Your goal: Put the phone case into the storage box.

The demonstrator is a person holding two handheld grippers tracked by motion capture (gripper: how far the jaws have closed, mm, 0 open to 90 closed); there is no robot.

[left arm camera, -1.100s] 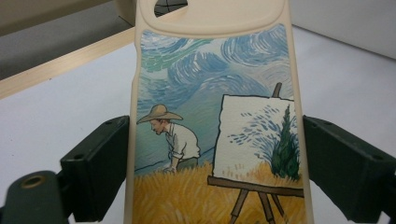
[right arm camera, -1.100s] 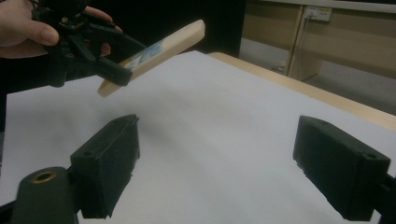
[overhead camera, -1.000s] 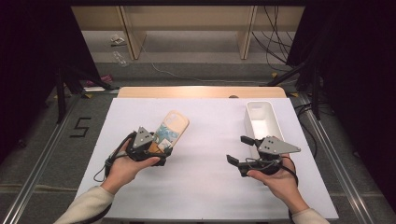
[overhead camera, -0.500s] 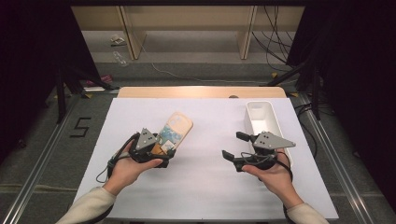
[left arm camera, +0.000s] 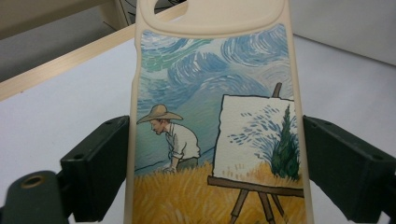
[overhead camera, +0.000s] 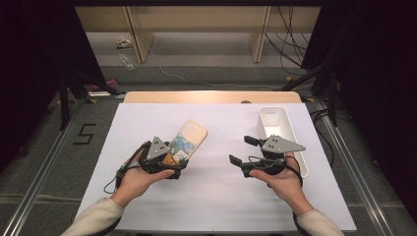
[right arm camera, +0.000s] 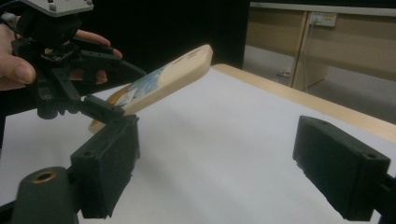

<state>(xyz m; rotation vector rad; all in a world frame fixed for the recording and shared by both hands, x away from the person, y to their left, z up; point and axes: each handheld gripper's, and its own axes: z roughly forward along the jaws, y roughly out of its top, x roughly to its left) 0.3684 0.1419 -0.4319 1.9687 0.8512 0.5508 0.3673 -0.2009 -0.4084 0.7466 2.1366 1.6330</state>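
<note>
A cream phone case [overhead camera: 191, 136] printed with a painter at an easel in a wheat field is held off the white table, its far end tilted up. My left gripper [overhead camera: 176, 158] is shut on its lower half; in the left gripper view both black jaws press the long edges of the case [left arm camera: 210, 116]. My right gripper [overhead camera: 243, 150] stands open and empty to the right, a hand's width away, jaws pointing left toward the case. The right gripper view shows the case [right arm camera: 173, 77] slanting upward from the left gripper [right arm camera: 100, 105], beyond my own right gripper [right arm camera: 215, 172].
A long white tray [overhead camera: 269, 109] lies at the right of the table, just behind the right hand. A wooden strip [overhead camera: 211, 97] runs along the table's far edge. White table surface [overhead camera: 216, 196] lies between and in front of the hands.
The right gripper has shifted slightly left toward the case. The left hand has raised the far end of the case a little. Both jaws stand as before.
</note>
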